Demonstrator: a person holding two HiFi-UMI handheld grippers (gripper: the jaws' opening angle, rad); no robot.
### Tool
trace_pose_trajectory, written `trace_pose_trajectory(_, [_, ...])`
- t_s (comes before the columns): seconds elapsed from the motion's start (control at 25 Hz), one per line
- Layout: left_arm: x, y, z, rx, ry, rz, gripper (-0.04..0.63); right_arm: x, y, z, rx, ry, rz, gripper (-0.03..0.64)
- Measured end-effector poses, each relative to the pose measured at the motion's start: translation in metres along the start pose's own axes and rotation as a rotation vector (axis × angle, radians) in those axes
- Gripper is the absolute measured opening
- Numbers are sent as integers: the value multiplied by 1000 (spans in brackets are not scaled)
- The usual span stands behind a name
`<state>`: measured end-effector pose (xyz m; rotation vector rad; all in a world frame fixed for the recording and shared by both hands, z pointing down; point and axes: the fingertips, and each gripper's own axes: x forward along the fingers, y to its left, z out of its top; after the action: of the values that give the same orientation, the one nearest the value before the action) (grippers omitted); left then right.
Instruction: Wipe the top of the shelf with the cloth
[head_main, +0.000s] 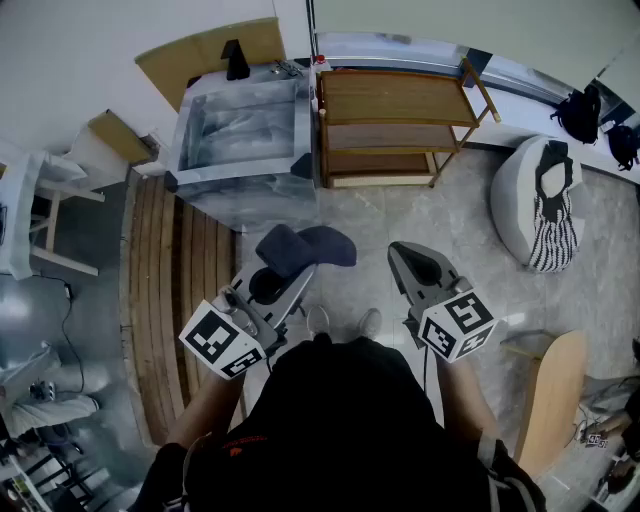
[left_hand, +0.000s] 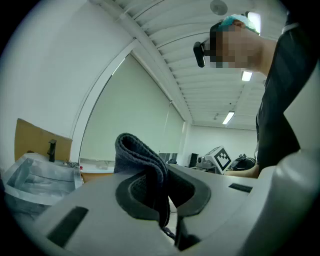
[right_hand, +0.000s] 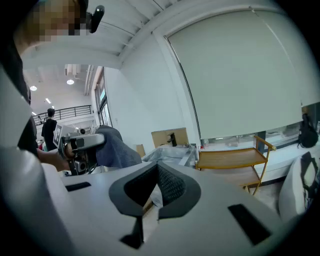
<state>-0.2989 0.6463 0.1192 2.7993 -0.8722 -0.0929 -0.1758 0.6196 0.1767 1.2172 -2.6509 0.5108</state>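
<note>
A wooden shelf (head_main: 395, 97) with three tiers stands by the far wall, well ahead of both grippers; the right gripper view has it (right_hand: 235, 157) at the right. My left gripper (head_main: 283, 262) is shut on a dark grey-blue cloth (head_main: 312, 244), which bulges out beyond the jaw tips. In the left gripper view the folded cloth (left_hand: 142, 155) rises from between the pads of that gripper (left_hand: 159, 192). My right gripper (head_main: 418, 262) is held level beside it, its jaws together with nothing in them (right_hand: 157, 192). The cloth (right_hand: 114, 148) shows at the left of the right gripper view.
A clear plastic bin (head_main: 240, 125) stands left of the shelf, with cardboard (head_main: 205, 50) behind it. Wooden slats (head_main: 165, 300) lie on the floor at left. At right are a white beanbag (head_main: 535, 200), black bags (head_main: 580, 110) and a wooden board (head_main: 550, 400).
</note>
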Motion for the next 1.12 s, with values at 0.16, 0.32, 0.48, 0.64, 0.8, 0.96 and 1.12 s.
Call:
trace_pose_trajectory(0.16, [4, 0, 0, 1, 4, -3, 35, -1, -4, 1, 4, -1, -2, 3])
trace_pose_trajectory(0.32, [8, -2, -1, 2, 5, -7, 35, -4, -8, -1, 8, -2, -5, 3])
trace_pose_trajectory(0.48, [11, -5, -3, 3, 10, -6, 35, -6, -11, -3, 19, -2, 0, 3])
trace_pose_trajectory(0.64, [15, -10, -6, 3, 16, -4, 35, -9, -15, -7, 53, 1, 13, 5])
trace_pose_trajectory(0.8, [26, -17, -9, 1, 21, 0, 35, -18, -22, -8, 56, 0, 28, 5])
trace_pose_trajectory(0.96, [43, -28, -11, -7, 21, 8, 35, -30, -35, -8, 62, -4, 58, 5])
trace_pose_trajectory(1.12, [68, -45, -12, -1, 14, 17, 35, -49, -56, -7, 57, -5, 83, 5])
